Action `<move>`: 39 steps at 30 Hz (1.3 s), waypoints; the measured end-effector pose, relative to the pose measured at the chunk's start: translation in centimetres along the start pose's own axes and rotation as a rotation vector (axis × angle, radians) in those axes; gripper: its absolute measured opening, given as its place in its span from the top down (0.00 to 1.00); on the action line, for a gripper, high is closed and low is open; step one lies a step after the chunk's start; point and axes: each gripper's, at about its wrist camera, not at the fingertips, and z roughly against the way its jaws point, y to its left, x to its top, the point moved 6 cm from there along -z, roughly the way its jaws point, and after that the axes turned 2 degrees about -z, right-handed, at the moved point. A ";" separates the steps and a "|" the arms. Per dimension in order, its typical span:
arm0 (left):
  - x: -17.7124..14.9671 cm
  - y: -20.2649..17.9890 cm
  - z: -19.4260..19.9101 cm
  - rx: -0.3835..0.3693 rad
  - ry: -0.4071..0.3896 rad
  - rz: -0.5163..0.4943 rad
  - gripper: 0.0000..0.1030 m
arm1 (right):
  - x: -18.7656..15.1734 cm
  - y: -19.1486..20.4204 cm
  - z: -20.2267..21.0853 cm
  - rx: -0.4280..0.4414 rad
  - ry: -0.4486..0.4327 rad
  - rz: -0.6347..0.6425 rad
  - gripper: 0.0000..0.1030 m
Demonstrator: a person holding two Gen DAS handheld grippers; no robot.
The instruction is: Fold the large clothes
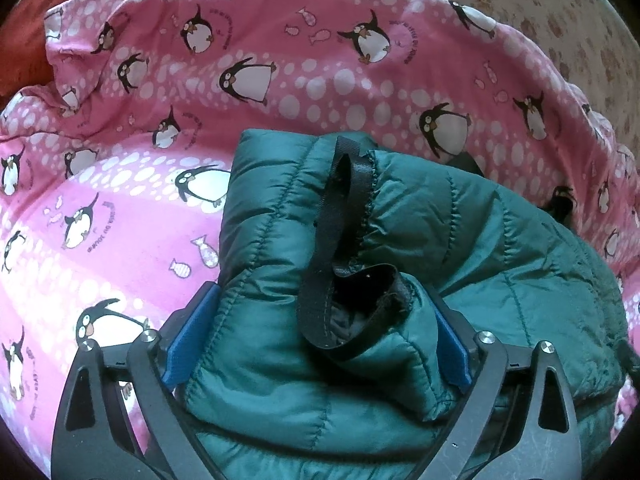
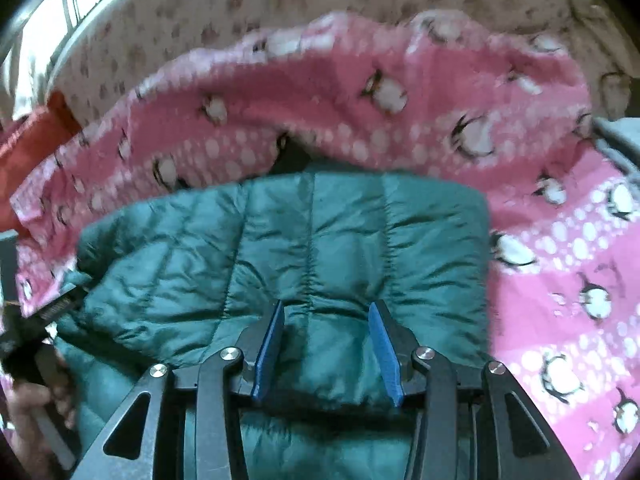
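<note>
A dark green quilted jacket (image 1: 460,240) lies bunched on a pink penguin-print sheet (image 1: 120,220). In the left wrist view a cuff with black trim (image 1: 348,292) and a black strap lie on top of it. My left gripper (image 1: 320,300) stands wide, its blue pads (image 1: 188,344) on either side of the puffy fabric without squeezing it. In the right wrist view the jacket (image 2: 200,248) spreads ahead, and my right gripper (image 2: 327,306) is shut on a raised fold of it that bulges between the blue pads (image 2: 386,352).
The pink sheet (image 2: 560,280) is rumpled into a ridge behind the jacket. Beyond it lies a cream spotted cover (image 1: 540,8). An orange-red cloth (image 2: 24,140) sits at the left. A person's hand (image 2: 28,404) holding dark gear shows at the left edge.
</note>
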 end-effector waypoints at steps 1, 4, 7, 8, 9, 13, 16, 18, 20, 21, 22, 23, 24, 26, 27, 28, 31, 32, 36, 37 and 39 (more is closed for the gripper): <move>0.0 0.0 -0.1 0.002 -0.001 -0.001 0.07 | 0.0 -0.2 0.7 -0.005 -0.022 -0.006 0.59; 0.1 -0.1 -0.2 0.003 -0.004 -0.002 0.07 | -0.5 -1.9 1.8 -0.050 -0.056 -0.047 0.59; 0.0 -0.2 -0.2 0.006 -0.012 -0.007 0.07 | -2.0 -2.6 -1.5 -0.056 0.066 -0.043 0.59; 0.0 -0.2 -0.1 0.004 -0.014 -0.005 0.07 | -2.3 -2.6 -2.1 -0.050 0.067 -0.035 0.59; 0.0 -0.1 0.0 -0.001 -0.016 0.000 0.07 | -2.4 -2.6 -2.1 -0.056 0.057 -0.028 0.59; -0.3 0.7 2.2 -0.014 -0.006 0.022 0.07 | -2.1 -2.2 -0.5 -0.066 0.043 -0.009 0.59; -0.3 1.2 4.6 -0.023 -0.030 0.031 0.07 | -2.1 -2.2 2.3 -0.021 -0.008 -0.025 0.59; -0.4 1.3 6.6 -0.034 -0.046 0.015 0.07 | -2.3 -2.2 4.0 -0.008 -0.022 -0.019 0.59; -0.6 1.4 8.3 -0.026 -0.067 -0.005 0.07 | -2.8 -1.9 5.8 0.021 -0.030 -0.016 0.59; -0.9 1.4 9.1 -0.025 -0.075 -0.017 0.07 | -3.0 -1.9 6.1 0.030 -0.030 -0.014 0.59; -1.3 1.4 10.0 -0.027 -0.082 -0.036 0.07 | -3.4 -1.7 6.9 0.042 -0.028 -0.008 0.59; -1.8 1.5 10.6 -0.025 -0.084 -0.053 0.07 | -3.9 -1.6 7.5 0.055 -0.022 -0.005 0.59; -2.3 1.5 11.1 -0.022 -0.082 -0.066 0.07 | -4.3 -1.5 7.9 0.063 -0.017 -0.006 0.58; -3.6 1.8 12.4 -0.016 -0.078 -0.099 0.07 | -5.6 -1.5 8.9 0.085 0.006 -0.017 0.58; -4.2 2.1 13.0 -0.015 -0.077 -0.106 0.07 | -6.2 -1.5 9.4 0.092 0.014 -0.023 0.58; -4.7 2.3 13.4 -0.016 -0.078 -0.108 0.07 | -6.8 -1.5 9.8 0.095 0.017 -0.025 0.58; -6.8 3.1 14.9 -0.021 -0.075 -0.111 0.07 | -8.6 -1.6 11.0 0.099 0.027 -0.021 0.58; -7.5 3.3 15.4 -0.024 -0.074 -0.114 0.07 | -9.2 -1.6 11.3 0.104 0.033 -0.022 0.58; -9.7 4.0 17.0 -0.026 -0.076 -0.127 0.07 | -11.6 -1.3 12.4 0.120 0.062 -0.017 0.58; -10.3 4.2 17.5 -0.024 -0.077 -0.132 0.07 | -12.2 -1.1 12.7 0.117 0.065 -0.009 0.58; -11.2 4.6 18.1 -0.017 -0.080 -0.139 0.07 | -13.4 -0.9 13.2 0.120 0.072 -0.006 0.58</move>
